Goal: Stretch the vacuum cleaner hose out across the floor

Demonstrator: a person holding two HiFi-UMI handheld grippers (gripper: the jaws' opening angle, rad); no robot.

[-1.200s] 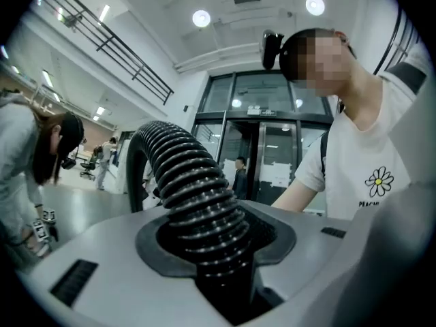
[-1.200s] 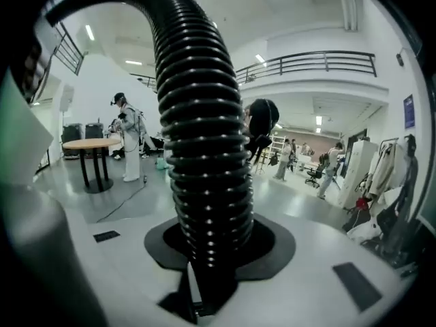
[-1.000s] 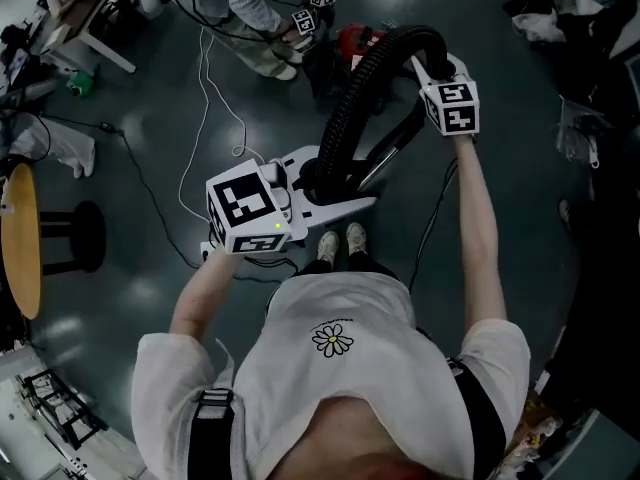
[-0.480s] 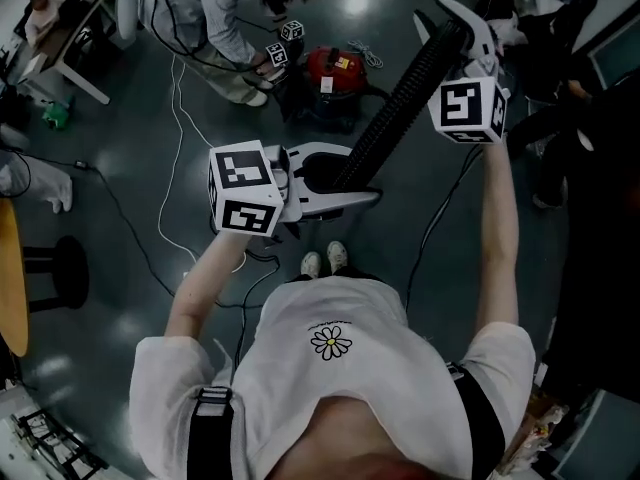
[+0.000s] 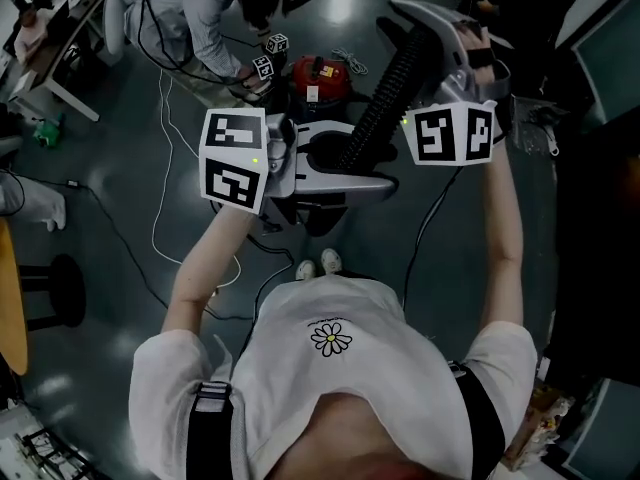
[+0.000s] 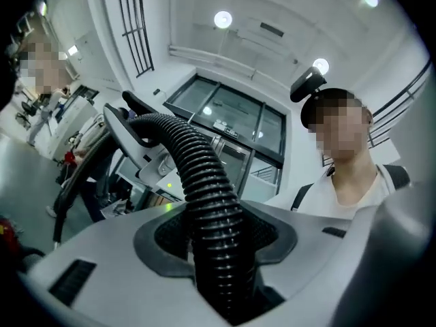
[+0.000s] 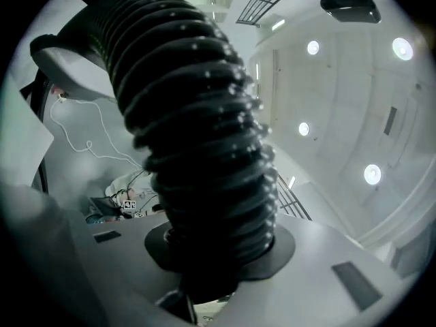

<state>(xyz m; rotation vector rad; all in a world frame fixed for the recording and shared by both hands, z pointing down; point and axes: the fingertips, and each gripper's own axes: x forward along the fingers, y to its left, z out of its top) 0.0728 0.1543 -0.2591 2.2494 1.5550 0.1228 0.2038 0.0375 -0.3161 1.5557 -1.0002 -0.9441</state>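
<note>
Hose: black, ribbed, held up off the floor in front of the chest, slanting up and away between both grippers. Clamped low by left gripper, jaws pinched tight round it. Clamped higher by right gripper, jaws pressed on its ribs. Beyond, on the floor: red vacuum, with crouching person just beside it.
</note>
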